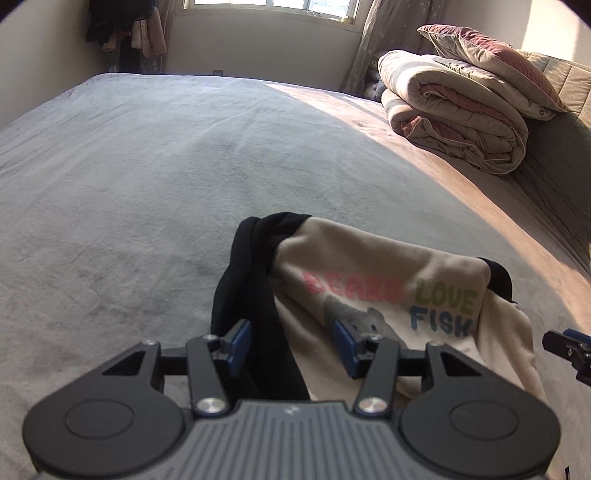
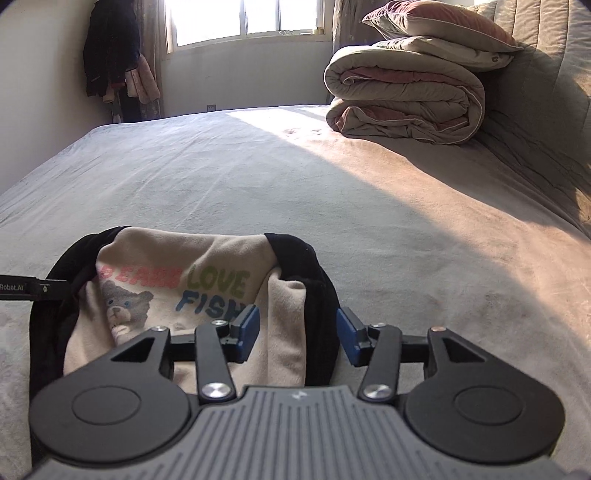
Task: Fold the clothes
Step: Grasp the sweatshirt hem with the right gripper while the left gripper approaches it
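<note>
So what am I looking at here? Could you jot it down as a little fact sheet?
place: a bedroom, work done on a grey bed
garment: cream sweatshirt with black sleeves, bear print and coloured lettering, lying partly folded on the bed
left gripper: open, jaws either side of the black left sleeve, pads not pressing it
right gripper: open, over the garment's right edge, pads not pressing it
also on the bed: a folded quilt with a pillow on top
background: a window, clothes hanging in the corner
</note>
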`<state>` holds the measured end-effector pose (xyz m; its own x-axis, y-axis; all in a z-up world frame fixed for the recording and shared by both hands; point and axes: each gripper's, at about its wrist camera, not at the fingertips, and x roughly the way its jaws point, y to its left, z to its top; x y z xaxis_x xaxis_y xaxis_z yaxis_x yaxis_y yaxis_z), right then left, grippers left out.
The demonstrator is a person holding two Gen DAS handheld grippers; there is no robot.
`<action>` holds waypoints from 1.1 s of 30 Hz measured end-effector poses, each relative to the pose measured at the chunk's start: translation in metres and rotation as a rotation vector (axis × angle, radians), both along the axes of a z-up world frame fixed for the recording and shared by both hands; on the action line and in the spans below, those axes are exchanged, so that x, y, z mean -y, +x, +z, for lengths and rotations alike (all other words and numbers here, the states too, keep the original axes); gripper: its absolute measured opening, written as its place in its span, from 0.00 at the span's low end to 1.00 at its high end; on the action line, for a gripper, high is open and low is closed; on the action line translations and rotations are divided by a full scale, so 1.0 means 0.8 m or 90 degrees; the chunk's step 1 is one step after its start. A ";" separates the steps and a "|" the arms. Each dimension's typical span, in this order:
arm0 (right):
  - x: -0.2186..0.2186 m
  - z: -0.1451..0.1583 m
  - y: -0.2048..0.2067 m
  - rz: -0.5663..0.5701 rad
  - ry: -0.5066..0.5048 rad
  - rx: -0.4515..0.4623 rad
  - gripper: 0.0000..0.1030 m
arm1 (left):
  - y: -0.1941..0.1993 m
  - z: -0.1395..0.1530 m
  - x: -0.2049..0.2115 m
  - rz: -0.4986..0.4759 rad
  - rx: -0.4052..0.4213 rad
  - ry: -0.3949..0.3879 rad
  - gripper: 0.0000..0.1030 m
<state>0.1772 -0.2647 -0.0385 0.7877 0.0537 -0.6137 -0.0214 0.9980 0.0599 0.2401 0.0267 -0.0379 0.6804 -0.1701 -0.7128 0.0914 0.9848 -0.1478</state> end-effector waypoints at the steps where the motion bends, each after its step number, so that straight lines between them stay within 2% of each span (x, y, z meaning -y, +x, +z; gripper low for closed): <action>1: 0.001 0.003 -0.008 0.002 0.014 -0.006 0.50 | -0.011 0.000 -0.003 -0.002 -0.008 0.007 0.52; 5: 0.001 0.011 -0.038 -0.006 0.058 -0.028 0.51 | -0.039 -0.009 -0.015 0.002 -0.051 0.019 0.61; 10: 0.001 0.007 -0.072 -0.020 0.086 -0.062 0.52 | -0.070 -0.033 -0.027 -0.006 -0.126 -0.046 0.61; 14: 0.001 0.001 -0.094 -0.028 0.105 -0.089 0.52 | -0.092 -0.048 -0.023 -0.018 -0.163 -0.113 0.61; 17: -0.002 -0.006 -0.107 -0.021 0.124 -0.122 0.52 | -0.104 -0.050 -0.010 -0.029 -0.161 -0.113 0.58; 19: -0.004 -0.010 -0.113 -0.016 0.137 -0.142 0.52 | -0.109 -0.051 -0.002 -0.041 -0.170 -0.118 0.53; 20: -0.005 -0.013 -0.117 -0.015 0.148 -0.153 0.52 | -0.111 -0.052 0.003 -0.048 -0.172 -0.118 0.47; 22: -0.005 -0.019 -0.123 -0.012 0.176 -0.170 0.52 | -0.115 -0.052 0.009 -0.065 -0.175 -0.115 0.29; 23: -0.004 -0.023 -0.125 -0.012 0.192 -0.179 0.52 | -0.117 -0.053 0.012 -0.073 -0.177 -0.113 0.14; 25: -0.002 -0.029 -0.129 -0.012 0.215 -0.192 0.52 | -0.121 -0.052 0.013 -0.081 -0.177 -0.105 0.02; 26: -0.002 -0.032 -0.130 -0.014 0.223 -0.196 0.50 | -0.122 -0.051 0.012 -0.080 -0.171 -0.097 0.02; 27: -0.001 -0.034 -0.132 -0.024 0.224 -0.194 0.34 | -0.124 -0.049 0.011 -0.080 -0.165 -0.088 0.02; 28: 0.001 -0.037 -0.134 -0.034 0.226 -0.194 0.22 | -0.126 -0.045 0.009 -0.078 -0.157 -0.077 0.02; 29: 0.004 -0.039 -0.136 -0.045 0.234 -0.198 0.15 | -0.128 -0.040 0.004 -0.070 -0.144 -0.059 0.02; 33: 0.017 -0.029 -0.140 -0.075 0.234 -0.179 0.14 | -0.129 -0.012 -0.021 -0.024 -0.067 0.051 0.02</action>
<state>0.0655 -0.2783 -0.0618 0.6081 0.2279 -0.7604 0.1580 0.9040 0.3973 0.1368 0.0431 -0.0472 0.5947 -0.1348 -0.7926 0.1173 0.9898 -0.0803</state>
